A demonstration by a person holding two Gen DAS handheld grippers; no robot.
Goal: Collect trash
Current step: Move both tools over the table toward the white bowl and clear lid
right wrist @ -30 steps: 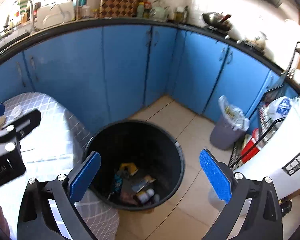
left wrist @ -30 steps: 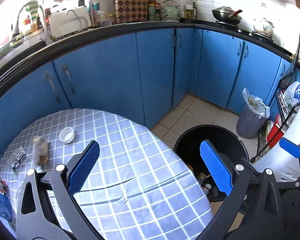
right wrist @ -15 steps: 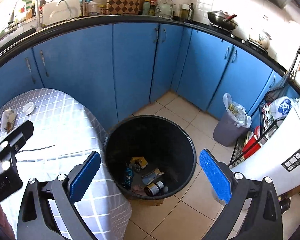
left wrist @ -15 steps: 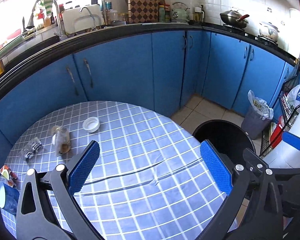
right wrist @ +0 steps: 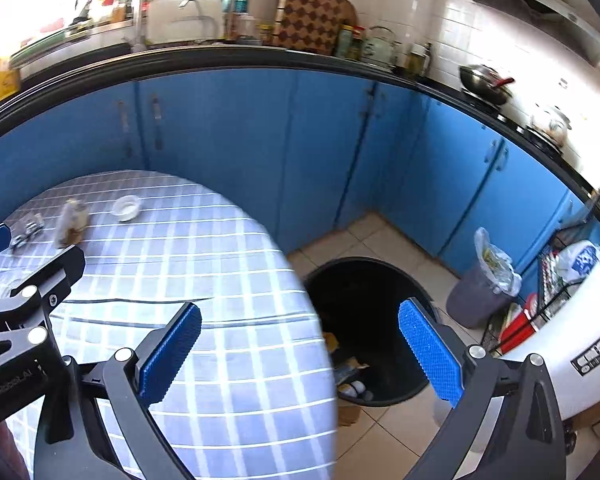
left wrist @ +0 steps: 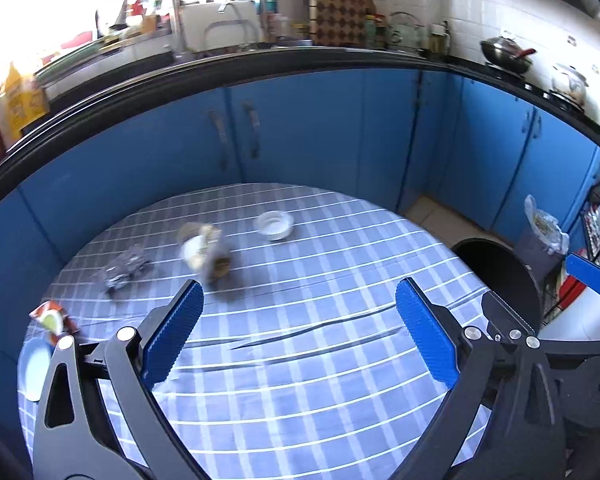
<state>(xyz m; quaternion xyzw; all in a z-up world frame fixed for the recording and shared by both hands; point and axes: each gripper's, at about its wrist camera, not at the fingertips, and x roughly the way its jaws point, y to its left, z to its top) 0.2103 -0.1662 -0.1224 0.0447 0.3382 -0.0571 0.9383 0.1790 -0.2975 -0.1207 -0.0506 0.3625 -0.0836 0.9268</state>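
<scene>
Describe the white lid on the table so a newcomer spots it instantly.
Start at the round checked table before the blue cabinets. On its far side lies a small white lid, right of the blurred bottle. It alone is round, shallow and plain white.

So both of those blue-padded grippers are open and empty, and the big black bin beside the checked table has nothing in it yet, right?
Not quite. The left gripper and right gripper are indeed open and empty, and the big black round bin does stand beside the round table with the blue-and-white checked cloth. But the bin is not empty: the right wrist view shows trash already lying at its bottom.
</scene>
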